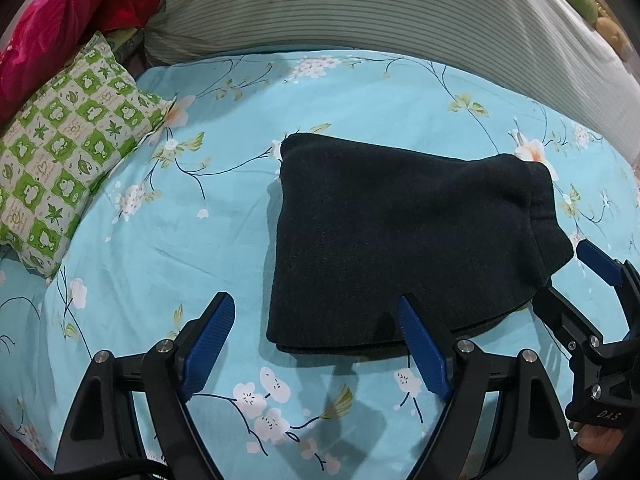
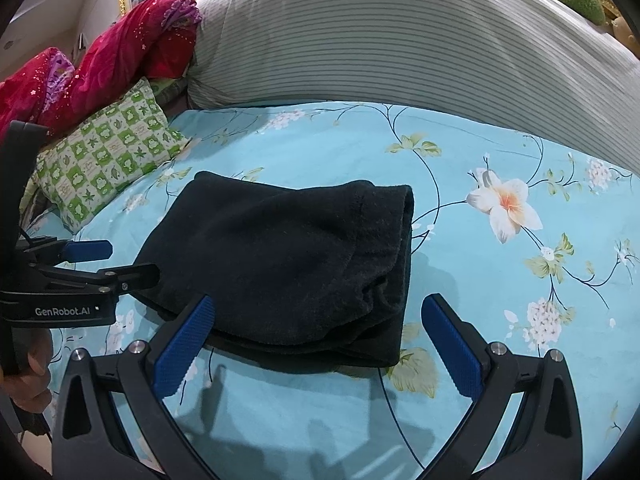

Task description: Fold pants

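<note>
Already folded into a compact bundle, the dark pants lie mid-bed on the blue floral sheet. The left gripper and right gripper hover at the bundle's near edge, fingers spread wide, holding nothing. A green checked pillow, red blanket and striped bolster crowd the far side.

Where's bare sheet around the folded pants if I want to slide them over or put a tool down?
Bare floral blue sheet lies between the folded black knit pants and the green-checked frog pillow. More lies between the pants and the striped grey bolster, around the big white flower. The near edge is crowded: open left tongs and right tongs.
</note>
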Tool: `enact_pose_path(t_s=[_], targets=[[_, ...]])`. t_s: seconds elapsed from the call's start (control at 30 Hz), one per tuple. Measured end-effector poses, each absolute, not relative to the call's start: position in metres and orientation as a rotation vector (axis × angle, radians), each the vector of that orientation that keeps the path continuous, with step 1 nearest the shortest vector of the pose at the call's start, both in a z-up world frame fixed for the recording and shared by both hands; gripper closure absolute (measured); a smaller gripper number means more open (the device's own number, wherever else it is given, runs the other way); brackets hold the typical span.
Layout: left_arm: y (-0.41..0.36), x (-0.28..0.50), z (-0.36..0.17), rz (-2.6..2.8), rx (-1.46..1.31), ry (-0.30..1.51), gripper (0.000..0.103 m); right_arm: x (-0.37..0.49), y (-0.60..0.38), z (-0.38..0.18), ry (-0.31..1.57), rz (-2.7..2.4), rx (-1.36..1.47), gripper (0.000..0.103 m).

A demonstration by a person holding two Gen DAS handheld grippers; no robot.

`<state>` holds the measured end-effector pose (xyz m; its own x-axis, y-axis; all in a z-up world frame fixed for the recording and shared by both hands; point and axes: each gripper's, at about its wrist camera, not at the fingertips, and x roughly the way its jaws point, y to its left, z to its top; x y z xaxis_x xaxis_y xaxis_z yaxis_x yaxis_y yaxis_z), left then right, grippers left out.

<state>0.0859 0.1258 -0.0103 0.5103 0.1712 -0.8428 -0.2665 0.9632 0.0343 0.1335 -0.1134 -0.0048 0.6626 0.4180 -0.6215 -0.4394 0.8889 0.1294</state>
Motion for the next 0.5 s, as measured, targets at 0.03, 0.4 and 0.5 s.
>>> enact_pose_path(t_s=[0.03,0.4,0.5], targets=[[0.1257,0.0857,-0.0101,0.265,-0.105,1.002,0.019,0.1336,-0.1134,-0.0048,0.694,0.486,-0.032,0.0],[0.123,0.0877,-0.0081,0.267,-0.088,0.993,0.019,0.1384,-0.1125,-0.0006,0.698,0.487,-0.026,0.0],[0.1239,0.0893,-0.0076,0.265,-0.095,0.998,0.019,0.1393,-0.1108,0.0009,0.695,0.488,-0.028,0.0]])
